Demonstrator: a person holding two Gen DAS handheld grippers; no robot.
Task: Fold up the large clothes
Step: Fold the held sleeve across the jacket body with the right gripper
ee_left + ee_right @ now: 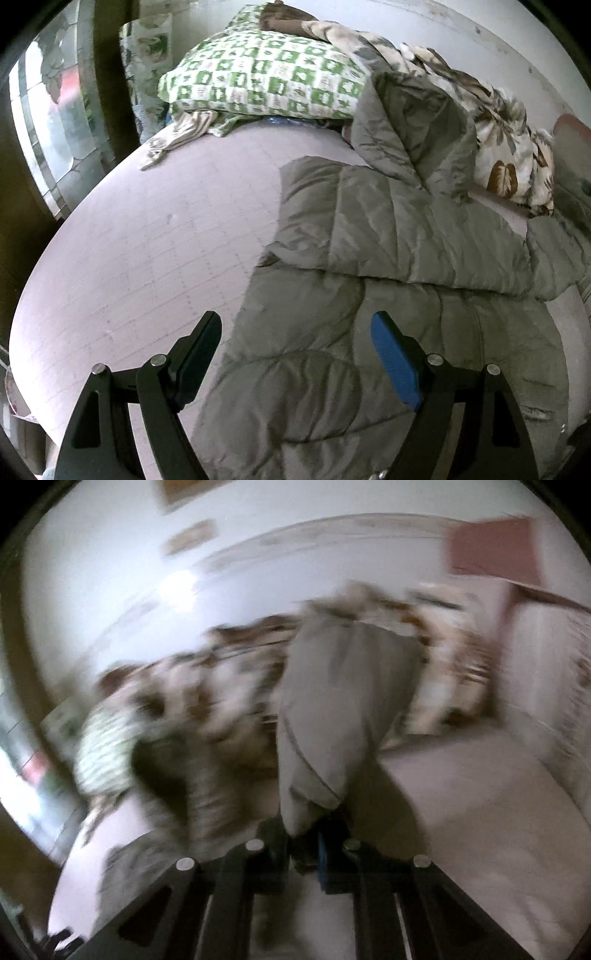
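A grey quilted puffer jacket (369, 332) lies spread on a pale pink bed (147, 240), with one sleeve (388, 229) folded across its body. My left gripper (295, 325) is open and empty, hovering over the jacket's lower left part. In the blurred right wrist view, my right gripper (303, 834) is shut on a part of the grey jacket (332, 709) and holds it lifted above the bed (480, 812).
A green-and-white checked pillow (266, 77) and a floral blanket (498, 140) lie at the bed's far side by the wall. A small striped cloth (181, 133) lies near the pillow. A window (55, 122) is at the left.
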